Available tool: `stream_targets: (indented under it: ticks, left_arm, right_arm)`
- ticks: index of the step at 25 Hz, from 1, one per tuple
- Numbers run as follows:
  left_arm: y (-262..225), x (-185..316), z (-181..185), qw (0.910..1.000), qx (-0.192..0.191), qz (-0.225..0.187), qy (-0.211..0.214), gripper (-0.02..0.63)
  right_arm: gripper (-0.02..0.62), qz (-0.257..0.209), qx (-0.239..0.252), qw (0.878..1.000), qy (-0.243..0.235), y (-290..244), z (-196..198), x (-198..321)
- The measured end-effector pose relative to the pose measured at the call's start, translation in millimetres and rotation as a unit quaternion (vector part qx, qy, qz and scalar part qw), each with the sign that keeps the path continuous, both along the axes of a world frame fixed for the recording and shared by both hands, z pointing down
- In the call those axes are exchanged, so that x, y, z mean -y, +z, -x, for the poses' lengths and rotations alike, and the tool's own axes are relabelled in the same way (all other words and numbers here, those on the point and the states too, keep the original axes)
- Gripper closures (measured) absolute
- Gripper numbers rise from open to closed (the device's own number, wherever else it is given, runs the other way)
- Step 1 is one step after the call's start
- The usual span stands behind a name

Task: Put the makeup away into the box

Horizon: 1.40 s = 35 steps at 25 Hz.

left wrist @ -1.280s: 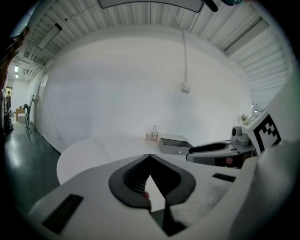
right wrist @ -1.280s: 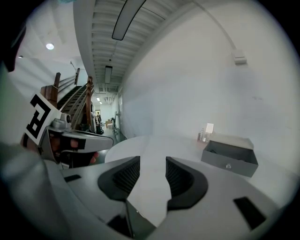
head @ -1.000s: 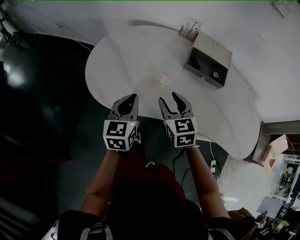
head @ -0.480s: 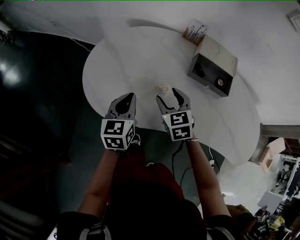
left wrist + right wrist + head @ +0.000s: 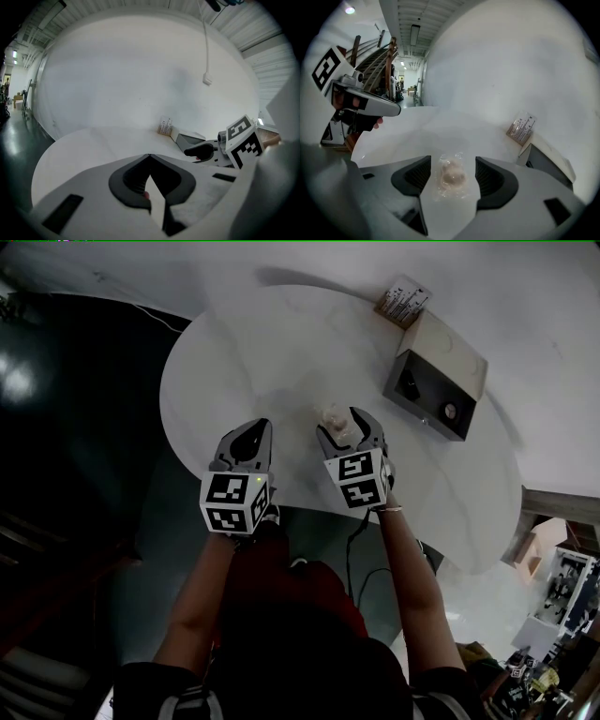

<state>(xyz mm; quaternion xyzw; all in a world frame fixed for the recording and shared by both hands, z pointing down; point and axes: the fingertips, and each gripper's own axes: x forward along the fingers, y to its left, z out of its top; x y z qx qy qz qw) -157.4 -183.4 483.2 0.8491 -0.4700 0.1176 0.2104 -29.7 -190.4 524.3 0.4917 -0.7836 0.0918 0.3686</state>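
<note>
White rounded table (image 5: 244, 352), mostly bare, fills the upper middle of the head view. There is dark glossy floor (image 5: 75, 427) at the left and a white wall (image 5: 117, 70) behind the table in the left gripper view. A grey open box (image 5: 441, 343) sits at the table's upper right, with a small printed packet (image 5: 405, 299) just beside its far end. The right gripper view shows a corridor with ceiling lights at upper left.

The makeup, a pale puff in a clear pouch (image 5: 452, 176), lies flat on the table at frame centre, well apart from the box.

Right gripper (image 5: 342, 425): jaws wide, just been opening. The pouch lies between them and the pads are clear of it on both sides. Left gripper (image 5: 150, 157): jaws closed tip to tip, nothing in them, over the table's near edge.

Versus a second ago: both grippers sat back at the table's near edge with the pouch ahead of them. Now the right one straddles the pouch and the left is further over the tabletop. The box sits further right in the frame.
</note>
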Motion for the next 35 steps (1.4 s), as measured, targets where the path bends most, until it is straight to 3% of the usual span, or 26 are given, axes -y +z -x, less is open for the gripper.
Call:
stream_targets:
  ticks: [10,13,19,24,35]
  left_arm:
    - [7,15,-1,1.0000,-0.002,0.006,0.005,0.584]
    - [9,15,1,1.0000,-0.003,0.007,0.005,0.584]
    - [11,17,3,0.9999,-0.002,0.011,0.007,0.584]
    - [11,19,2,0.9999,-0.003,0.011,0.009,0.584]
    - [5,17,0,0.9998,0.000,0.003,0.020,0.584]
  right_arm:
    - [0.308,0.054,0.023,0.998,0.013,25,-4,2]
    - [0.308,0.057,0.003,0.998,0.004,29,-5,1]
    - [0.312,0.067,0.008,0.998,0.012,33,-7,0]
    - [0.355,0.071,-0.011,0.997,0.014,33,-11,2]
    - [0.397,0.069,0.023,0.996,0.052,22,-24,-3]
